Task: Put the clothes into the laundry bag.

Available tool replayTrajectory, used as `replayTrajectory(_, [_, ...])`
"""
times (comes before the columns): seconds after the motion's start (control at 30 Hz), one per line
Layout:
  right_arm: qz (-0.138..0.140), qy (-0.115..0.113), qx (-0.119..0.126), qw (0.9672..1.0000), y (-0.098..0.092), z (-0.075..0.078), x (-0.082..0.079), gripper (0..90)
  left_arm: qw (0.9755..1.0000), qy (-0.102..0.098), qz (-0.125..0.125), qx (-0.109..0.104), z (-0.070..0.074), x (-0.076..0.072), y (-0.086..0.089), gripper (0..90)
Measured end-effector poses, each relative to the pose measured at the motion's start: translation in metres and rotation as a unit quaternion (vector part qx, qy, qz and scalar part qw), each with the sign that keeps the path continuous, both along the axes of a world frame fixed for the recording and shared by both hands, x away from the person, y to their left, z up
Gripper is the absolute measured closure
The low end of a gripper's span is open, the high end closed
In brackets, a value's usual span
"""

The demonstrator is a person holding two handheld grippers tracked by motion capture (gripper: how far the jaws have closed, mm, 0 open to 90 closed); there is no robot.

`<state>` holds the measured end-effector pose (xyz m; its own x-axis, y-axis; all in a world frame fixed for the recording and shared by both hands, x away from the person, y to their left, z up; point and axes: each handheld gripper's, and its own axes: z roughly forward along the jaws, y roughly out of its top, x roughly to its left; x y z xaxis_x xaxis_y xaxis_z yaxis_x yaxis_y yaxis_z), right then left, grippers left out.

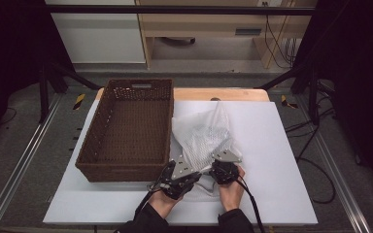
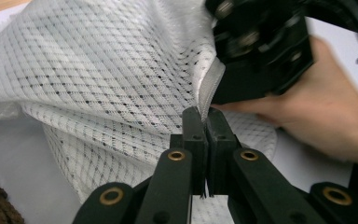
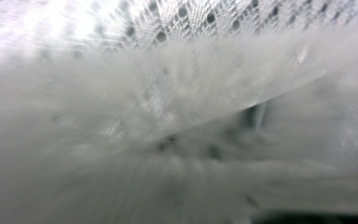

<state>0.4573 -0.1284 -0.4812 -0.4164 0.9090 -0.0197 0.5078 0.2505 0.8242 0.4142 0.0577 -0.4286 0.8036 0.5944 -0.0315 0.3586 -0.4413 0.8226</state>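
The wicker basket (image 1: 126, 131) fills the table's (image 1: 281, 145) left half. Just beside its right wall lies the white mesh bag (image 1: 204, 136), reaching the near edge. The left gripper (image 2: 204, 122) is clamped on its hem; slipping would drop it. The right gripper (image 1: 223, 171) is buried in mesh, so its jaw opening can't be told.

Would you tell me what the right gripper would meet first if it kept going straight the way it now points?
Most likely the white mesh bag: it lies blurred right before the right gripper, which points away from the person into its folds. Depth beyond is unclear.
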Motion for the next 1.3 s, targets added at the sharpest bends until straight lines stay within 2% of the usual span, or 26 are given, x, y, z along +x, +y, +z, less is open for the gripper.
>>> replayTrajectory(0.1, [0.032, 0.005, 0.016, 0.9993, -0.006, 0.008, -0.008, 41.4, 1.0000, 0.002, 0.004, -0.002, -0.001, 0.002, 0.001, 87.8])
replayTrajectory(0.17, [0.042, 0.007, 0.011, 0.9990, -0.009, 0.013, -0.016, 32.0, 1.0000, 0.000, 0.006, -0.001, -0.001, 0.002, 0.001, 87.8])
replayTrajectory(0.27, [0.057, 0.005, 0.010, 0.9983, -0.015, 0.016, -0.029, 28.1, 1.0000, 0.000, 0.007, -0.003, -0.001, 0.003, 0.002, 87.8])
replayTrajectory(0.3, [0.060, 0.006, 0.009, 0.9981, -0.017, 0.016, -0.032, 28.6, 1.0000, -0.001, 0.007, -0.004, -0.001, 0.003, 0.002, 87.8])
replayTrajectory(0.4, [0.079, 0.021, 0.009, 0.9966, -0.017, 0.013, -0.038, 40.2, 1.0000, -0.001, 0.008, -0.004, -0.001, 0.003, 0.003, 87.8])
replayTrajectory(0.43, [0.080, 0.026, 0.005, 0.9964, -0.016, 0.011, -0.039, 48.3, 1.0000, 0.000, 0.007, -0.003, -0.001, 0.003, 0.002, 87.8])
replayTrajectory(0.47, [0.083, 0.041, -0.005, 0.9957, -0.014, 0.007, -0.039, 57.7, 1.0000, 0.000, 0.008, -0.001, -0.001, 0.003, 0.002, 87.8])
replayTrajectory(0.53, [0.076, 0.045, -0.023, 0.9958, -0.010, 0.001, -0.037, 70.4, 1.0000, 0.002, 0.006, -0.001, -0.002, 0.003, 0.001, 87.8])
replayTrajectory(0.57, [0.073, 0.043, -0.018, 0.9963, -0.009, 0.000, -0.036, 77.3, 1.0000, 0.002, 0.006, 0.000, -0.003, 0.003, 0.000, 87.8])
replayTrajectory(0.67, [0.056, 0.047, -0.012, 0.9973, -0.005, 0.001, -0.026, 84.2, 1.0000, 0.004, 0.003, 0.000, -0.004, 0.002, -0.002, 87.8])
replayTrajectory(0.77, [0.037, 0.037, -0.027, 0.9983, 0.007, 0.002, -0.013, 85.1, 1.0000, 0.004, 0.000, 0.001, -0.003, 0.001, -0.003, 87.9])
replayTrajectory(0.8, [0.031, 0.026, -0.031, 0.9987, 0.011, 0.001, -0.005, 85.1, 1.0000, 0.001, 0.001, 0.002, -0.003, 0.000, -0.003, 87.9])
replayTrajectory(0.9, [0.009, 0.010, -0.020, 0.9997, 0.012, -0.002, 0.009, 85.0, 1.0000, 0.003, 0.003, 0.000, -0.003, 0.001, -0.001, 87.9])
replayTrajectory(0.97, [0.006, 0.008, -0.012, 0.9999, 0.011, -0.004, 0.011, 84.3, 1.0000, 0.006, 0.004, 0.000, -0.004, 0.003, 0.001, 87.9])
replayTrajectory(1.07, [0.018, 0.006, -0.015, 0.9997, 0.009, -0.002, 0.006, 79.2, 1.0000, 0.006, 0.006, 0.001, -0.006, 0.004, 0.001, 87.8])
replayTrajectory(1.13, [0.028, 0.013, 0.000, 0.9995, 0.004, 0.002, -0.001, 66.9, 1.0000, 0.006, 0.006, 0.002, -0.006, 0.004, 0.000, 87.8])
replayTrajectory(1.27, [0.055, 0.011, 0.016, 0.9983, -0.015, 0.010, -0.021, 53.8, 0.9999, 0.007, 0.006, 0.005, -0.009, 0.006, 0.000, 87.6])
replayTrajectory(1.3, [0.057, 0.018, 0.020, 0.9980, -0.020, 0.013, -0.027, 52.7, 0.9999, 0.010, 0.007, 0.007, -0.011, 0.007, -0.001, 87.5])
